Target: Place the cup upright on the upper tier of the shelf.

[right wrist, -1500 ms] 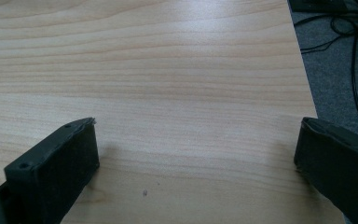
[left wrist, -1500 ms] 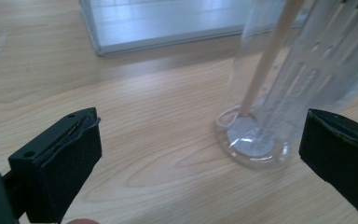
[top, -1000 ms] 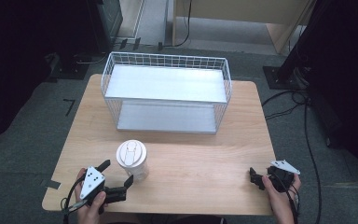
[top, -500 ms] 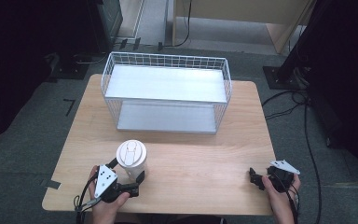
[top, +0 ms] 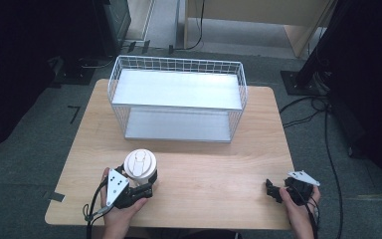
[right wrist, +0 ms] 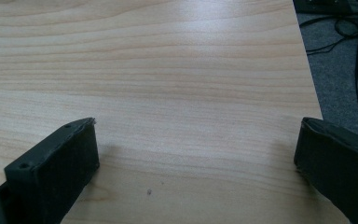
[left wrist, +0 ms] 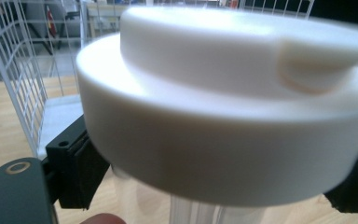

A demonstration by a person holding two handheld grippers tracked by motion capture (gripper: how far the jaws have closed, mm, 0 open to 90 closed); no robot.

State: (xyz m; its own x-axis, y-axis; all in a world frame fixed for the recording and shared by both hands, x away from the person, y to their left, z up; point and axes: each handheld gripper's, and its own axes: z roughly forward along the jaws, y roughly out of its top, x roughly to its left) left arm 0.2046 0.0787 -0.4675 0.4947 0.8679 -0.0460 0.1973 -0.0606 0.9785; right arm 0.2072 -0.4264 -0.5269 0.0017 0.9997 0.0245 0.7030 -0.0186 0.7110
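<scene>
Left claw [top: 140, 190] flanks upright cup [top: 140, 167], lid [left wrist: 223, 93] upward.

Your left gripper [top: 140, 188] has moved to the right along the near edge of the table and has come up to the cup [top: 140, 168]. One second ago it lay left of the cup, with a gap between them. Now its jaws stand one on each side of the cup, just under the white lid [left wrist: 223, 93], though I cannot tell if they press it.
</scene>
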